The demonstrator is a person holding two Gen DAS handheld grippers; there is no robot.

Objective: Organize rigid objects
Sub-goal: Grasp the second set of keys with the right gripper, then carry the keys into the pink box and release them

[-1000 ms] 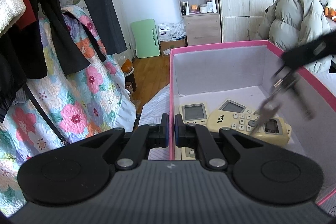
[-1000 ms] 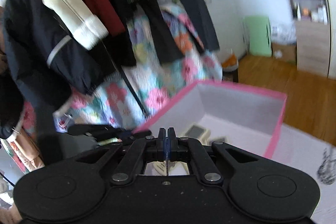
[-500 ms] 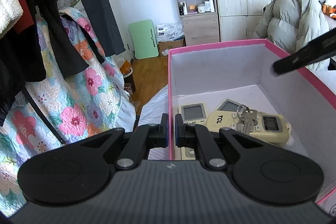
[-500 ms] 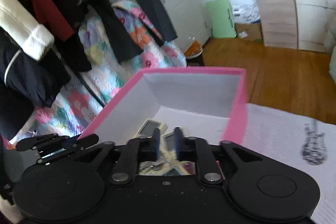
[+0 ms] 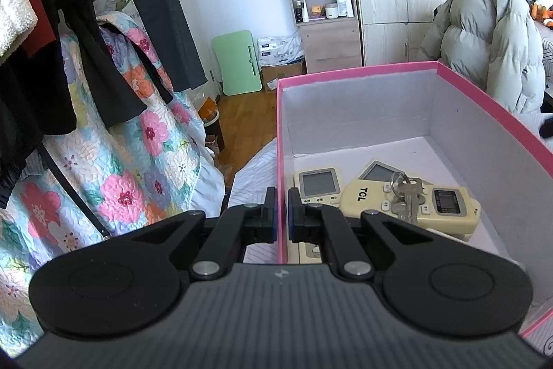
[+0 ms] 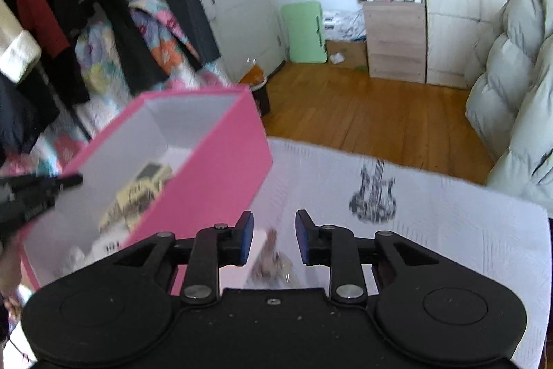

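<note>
Pink box point(image 5: 281, 140) wall between left jaws.

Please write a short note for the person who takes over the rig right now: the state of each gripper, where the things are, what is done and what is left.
Left gripper: shut on the near-left wall of the pink cardboard box, steadying it.
Right gripper: open, holding nothing, over the white sheet with a guitar print, outside the box.
In the box: a bunch of metal keys lies on the cream TCL remote control; a second cream remote with a grey screen lies beside it.
Done: keys and remotes are boxed.
Left: a blurred small brownish object lies on the sheet below the right gripper; probably the next pick, but I cannot identify it.
</note>
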